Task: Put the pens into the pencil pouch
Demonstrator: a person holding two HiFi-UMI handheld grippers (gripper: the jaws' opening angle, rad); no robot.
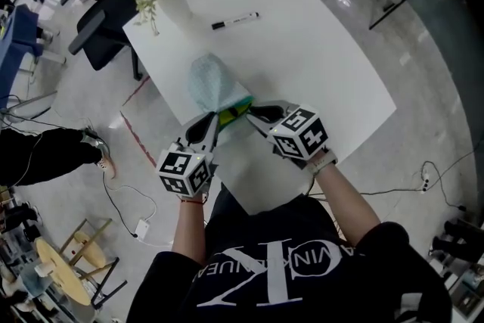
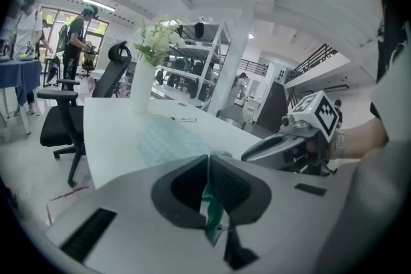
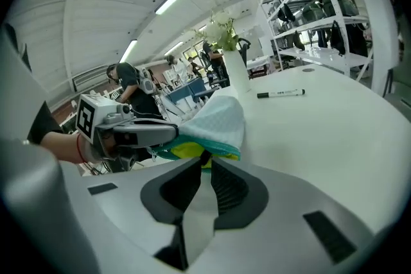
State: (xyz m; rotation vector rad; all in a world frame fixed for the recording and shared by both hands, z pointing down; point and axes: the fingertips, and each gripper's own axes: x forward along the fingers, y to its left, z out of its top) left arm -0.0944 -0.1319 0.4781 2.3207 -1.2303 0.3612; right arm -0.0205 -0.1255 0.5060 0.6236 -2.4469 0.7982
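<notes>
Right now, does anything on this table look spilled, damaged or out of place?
Nothing stands out. The pouch lies on the table, with the left gripper and right gripper each shut on its mouth. One pen lies flat beyond it, near the upright vase, not yet packed.

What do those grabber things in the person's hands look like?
Both are grey, with two dark ribbed jaws. The left gripper and right gripper each carry a white cube printed with black square markers. The person wears a black T-shirt with white lettering, and a red band on the left wrist.
</notes>
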